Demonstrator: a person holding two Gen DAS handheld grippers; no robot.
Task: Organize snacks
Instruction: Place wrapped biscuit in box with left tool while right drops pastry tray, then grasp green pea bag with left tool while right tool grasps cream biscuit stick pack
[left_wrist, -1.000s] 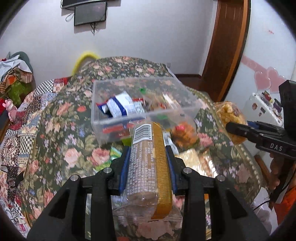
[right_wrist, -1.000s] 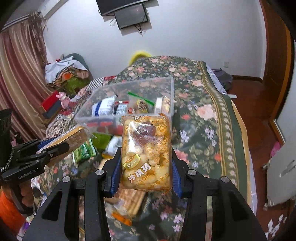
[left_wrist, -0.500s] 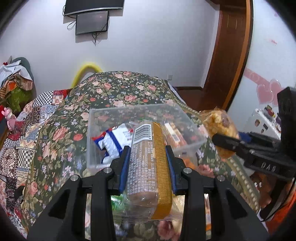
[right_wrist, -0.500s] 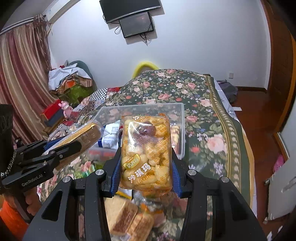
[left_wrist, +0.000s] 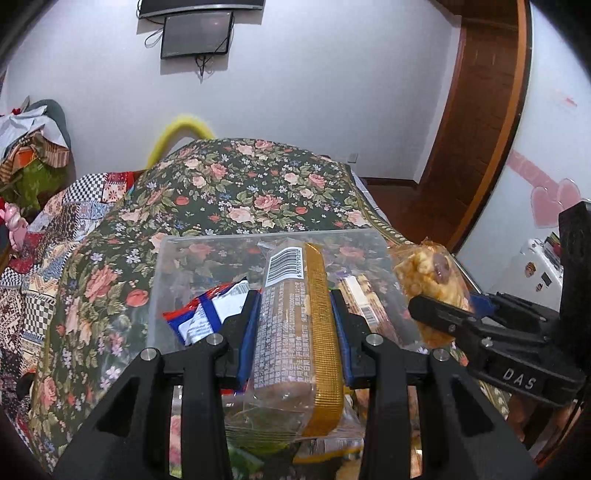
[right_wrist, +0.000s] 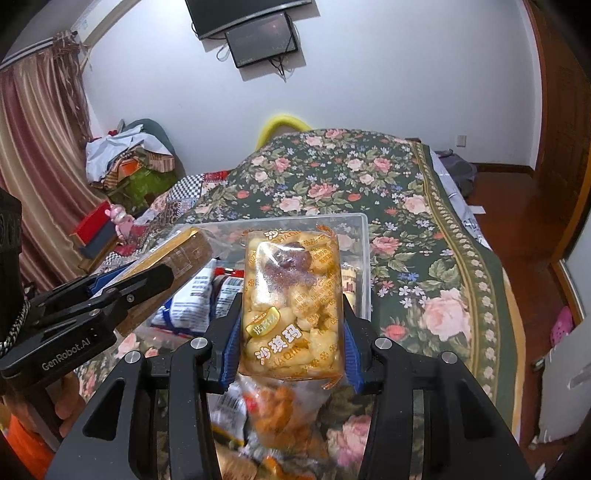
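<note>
left tongs (left_wrist: 295, 321) clamp brown biscuit pack (left_wrist: 295, 332); right tongs (right_wrist: 291, 332) clamp sachima pack (right_wrist: 291, 302), above clear bin (right_wrist: 364, 258).

The bedspread (left_wrist: 236, 192) is dark green with pink roses. The biscuit pack (left_wrist: 295, 317) is brown with a gold edge; the puffed snack bag (right_wrist: 291, 306) is yellow-orange. Both black claws carry blue pads (right_wrist: 231, 347).

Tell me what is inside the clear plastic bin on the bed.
Inside the clear plastic bin: a red, white and blue snack packet and a cracker pack along its right side. The rest is hidden behind the brown biscuit pack in the left claw.
</note>
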